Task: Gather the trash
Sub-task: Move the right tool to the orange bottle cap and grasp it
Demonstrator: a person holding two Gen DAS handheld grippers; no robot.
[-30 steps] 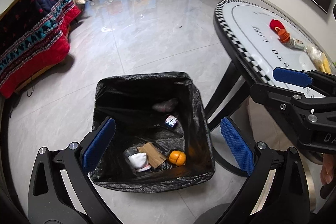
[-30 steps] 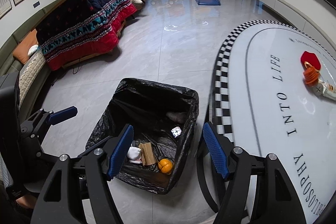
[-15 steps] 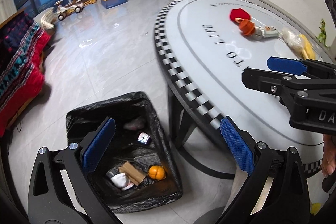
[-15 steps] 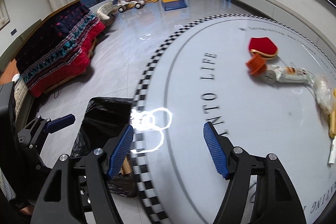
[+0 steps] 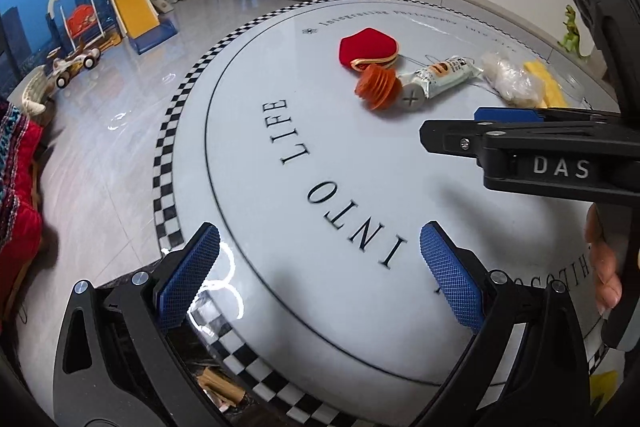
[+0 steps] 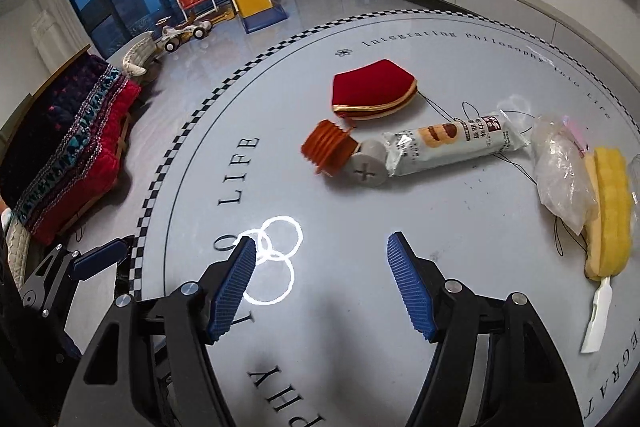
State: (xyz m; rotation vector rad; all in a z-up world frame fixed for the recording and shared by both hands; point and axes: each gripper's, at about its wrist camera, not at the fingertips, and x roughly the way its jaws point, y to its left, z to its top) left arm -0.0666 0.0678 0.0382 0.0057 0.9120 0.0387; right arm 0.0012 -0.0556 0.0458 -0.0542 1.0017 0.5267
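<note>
Taken from left to right across the right wrist view, the left gripper [image 6: 100,259] is seen at the table's checkered edge [image 6: 192,119], its jaws spread with nothing between them. Next comes the right gripper [image 6: 322,283], likewise held wide open and empty, poised over the bare tabletop [image 6: 360,219]. Ahead of it, up the frame, a row of items is laid out: a red pouch [image 6: 372,91], an orange ribbed toy screw [image 6: 332,151], a biscuit wrapper [image 6: 452,143], a crumpled clear plastic bag [image 6: 560,179] and a yellow sponge brush [image 6: 608,211]. The wrapper's long axis is seen to run left to right, roughly across the right gripper's line of reach, so a closing across its narrow width is judged feasible. The right gripper is judged the nearer to the wrapper and bag.
</note>
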